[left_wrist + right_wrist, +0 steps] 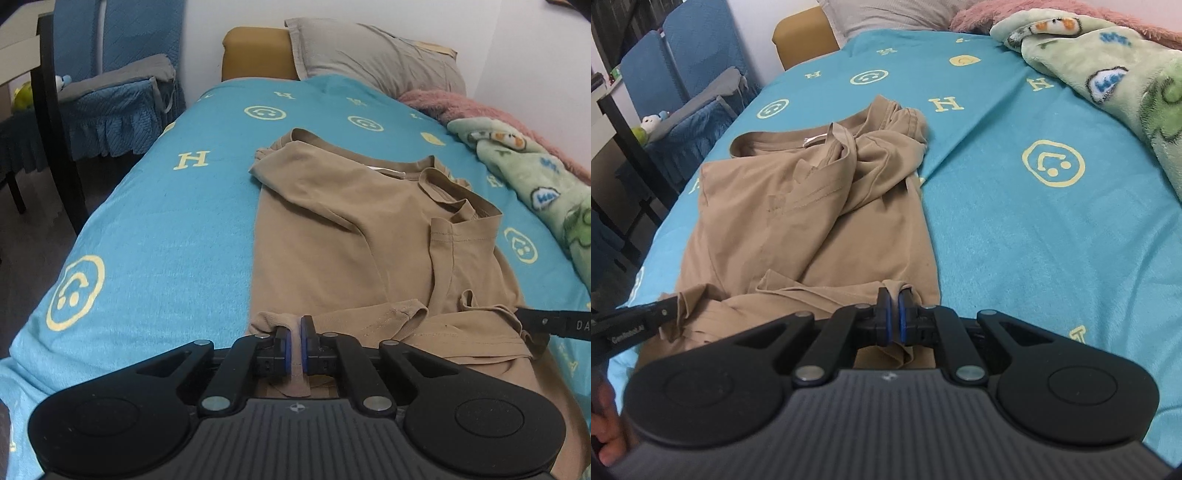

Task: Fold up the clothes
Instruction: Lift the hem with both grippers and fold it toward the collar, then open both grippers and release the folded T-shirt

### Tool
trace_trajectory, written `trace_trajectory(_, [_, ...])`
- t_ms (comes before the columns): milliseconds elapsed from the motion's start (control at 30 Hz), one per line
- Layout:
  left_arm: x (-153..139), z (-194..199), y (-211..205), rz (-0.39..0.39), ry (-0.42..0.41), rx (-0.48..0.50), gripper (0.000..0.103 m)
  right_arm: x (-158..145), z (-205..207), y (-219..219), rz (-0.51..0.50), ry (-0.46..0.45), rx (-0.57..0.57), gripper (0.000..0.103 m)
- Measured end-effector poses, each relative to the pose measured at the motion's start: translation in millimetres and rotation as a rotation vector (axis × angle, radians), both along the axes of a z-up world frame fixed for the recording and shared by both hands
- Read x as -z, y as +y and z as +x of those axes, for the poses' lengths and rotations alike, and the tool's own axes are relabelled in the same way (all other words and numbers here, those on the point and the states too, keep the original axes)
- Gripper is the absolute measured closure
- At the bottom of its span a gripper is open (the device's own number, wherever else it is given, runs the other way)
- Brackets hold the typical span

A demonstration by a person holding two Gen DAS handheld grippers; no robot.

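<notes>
While both grippers clamp the tan T-shirt hem, uneven pull risks skewing the fold.
Left gripper and right gripper pinch thin fabric; the bunched sleeve may drag.

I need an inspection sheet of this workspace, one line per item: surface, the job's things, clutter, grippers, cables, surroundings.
Surface: bed with a turquoise sheet printed with yellow smiley faces and letters.
Job's things: one tan T-shirt lying on the sheet, sleeves folded inward, collar at the far end, near hem bunched.
Clutter: green patterned blanket and pink fuzzy blanket along the right side; grey pillow at the head.
Grippers: left gripper shut on the T-shirt's near hem; right gripper shut on the hem at the other corner.
Cables: nothing seen.
Surroundings: white wall, tan headboard, blue covered chair and a dark table leg at the left.
</notes>
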State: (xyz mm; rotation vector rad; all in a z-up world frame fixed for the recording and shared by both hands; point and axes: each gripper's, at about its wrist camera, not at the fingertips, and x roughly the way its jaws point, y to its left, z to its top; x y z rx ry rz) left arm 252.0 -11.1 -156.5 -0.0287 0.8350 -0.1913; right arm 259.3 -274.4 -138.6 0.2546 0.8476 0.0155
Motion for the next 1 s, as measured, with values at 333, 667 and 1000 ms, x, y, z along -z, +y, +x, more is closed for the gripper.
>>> trace_trajectory(333, [-57,-45,-10,0.076,-0.153,0.013,0.011,-50,-43,-1,0.001,-0.151,0.027,0.014])
trace_trajectory(667, [-117,-118,-4,-0.036,-0.205,0.061,0.002,-95,-101,9,0.004,-0.256,0.045,0.015])
trace_trajectory(1000, [-71,-126,19,-0.336,0.215,-0.033,0.005,-100,-127,11,0.020,-0.254,0.077,0.015])
